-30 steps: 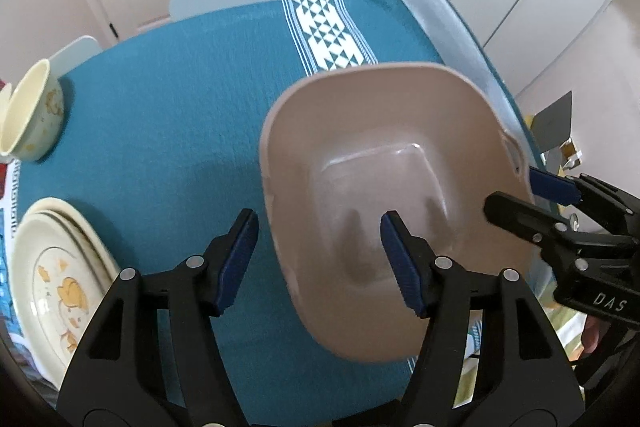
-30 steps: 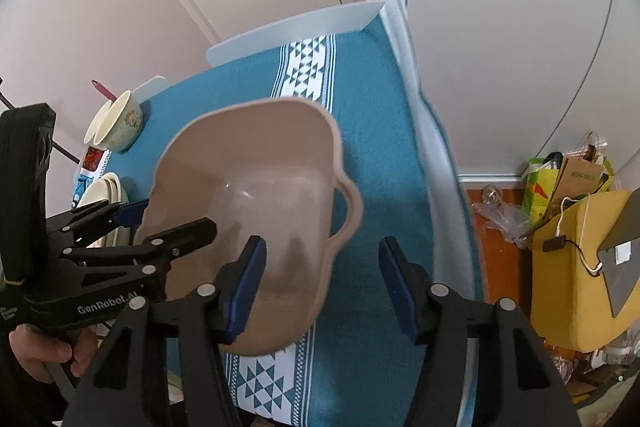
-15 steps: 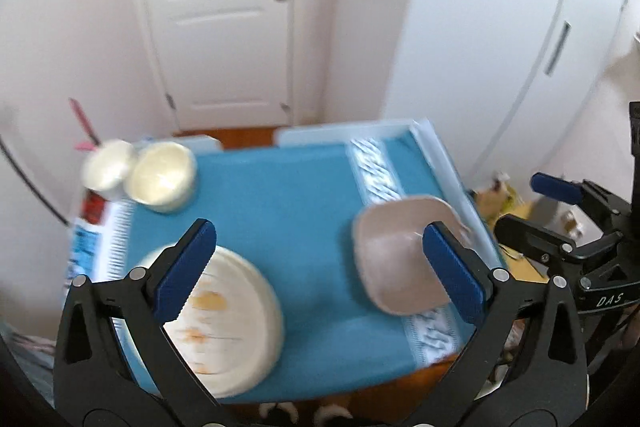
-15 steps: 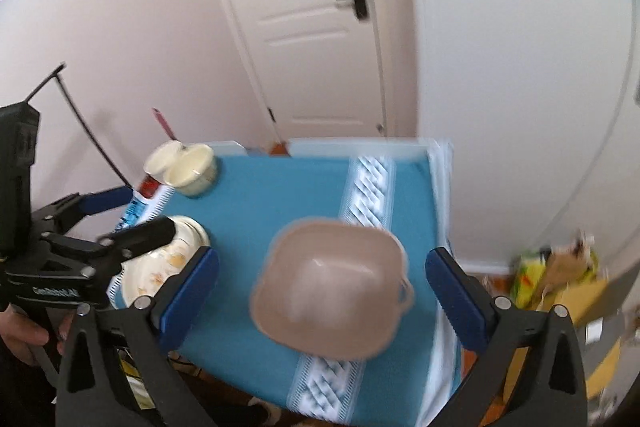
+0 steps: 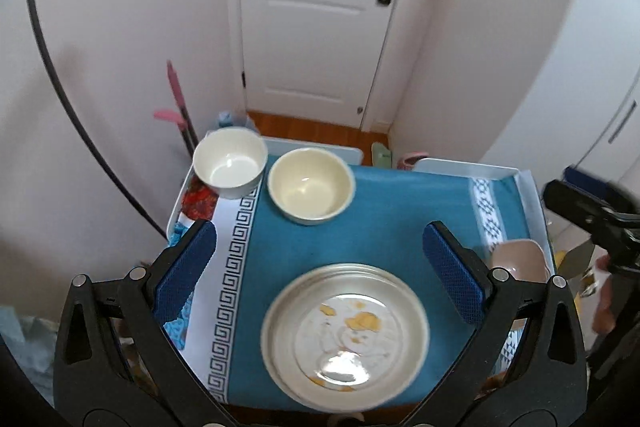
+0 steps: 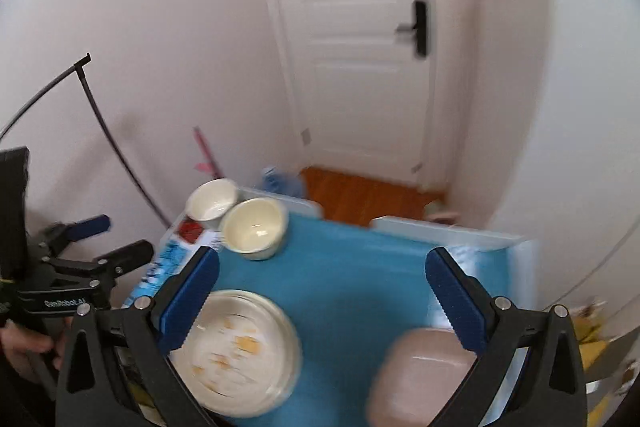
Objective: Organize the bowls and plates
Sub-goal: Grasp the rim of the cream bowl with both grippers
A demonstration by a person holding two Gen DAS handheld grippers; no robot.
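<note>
- Table (image 5: pixel 400 195) w/ blue cloth fills lower half of both views; far edge & right side partly cut off
- Plates (image 5: pixel 346 335), lower centre of left view, look like a stack of 2-3, count unclear (blur); prob. hard, glazed, slippery, chip-prone; grab at rim, lift level
- Pink tub (image 6: pixel 420 379), lower right of right view, looks light stiff plastic; take by side handle or wall; part hidden behind claw finger
- Cream bowl (image 5: pixel 311 185) & white bowl (image 5: pixel 230 161), upper left of table, touching or nearly; prob. ceramic, fragile; pinch the wall
- Left claw (image 5: pixel 320 275) wide, empty; right claw (image 6: pixel 322 293) wide, empty
</note>
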